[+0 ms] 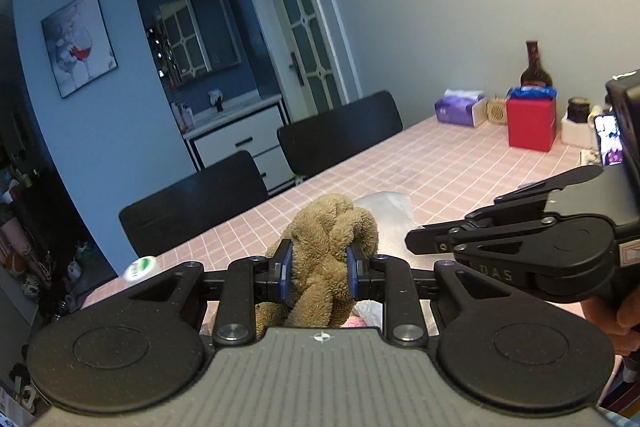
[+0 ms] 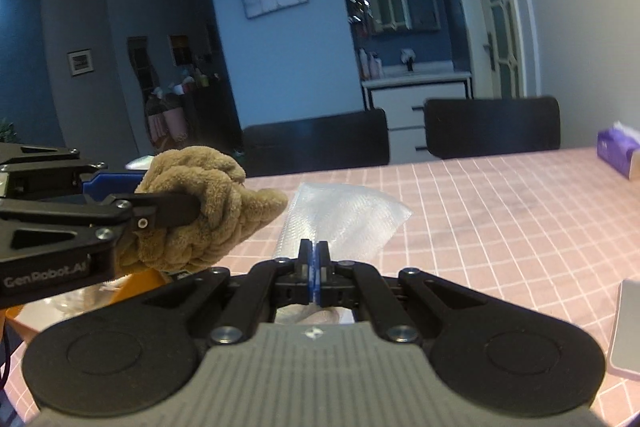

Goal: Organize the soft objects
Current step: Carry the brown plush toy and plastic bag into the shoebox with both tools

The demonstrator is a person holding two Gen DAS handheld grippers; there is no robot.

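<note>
My left gripper (image 1: 319, 269) is black with blue pads (image 1: 285, 269). The plush (image 1: 332, 247) in it is tan and fuzzy. My right gripper (image 2: 314, 269) is black too, with blue pads. The tablecloth (image 1: 440, 163) is pink with white lines that make little squares. The bag (image 2: 344, 215) on it is clear and whitish. The chairs (image 1: 340, 131) are black. The box (image 1: 531, 123) is red. The tissue pack (image 1: 458, 111) is purple.

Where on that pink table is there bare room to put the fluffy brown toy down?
The widest bare stretch of table runs from the clear plastic bag to the purple tissue box. The strip by the black chairs is free too. The far corner is crowded: tissue box, red box, dark bottle, jar.
</note>
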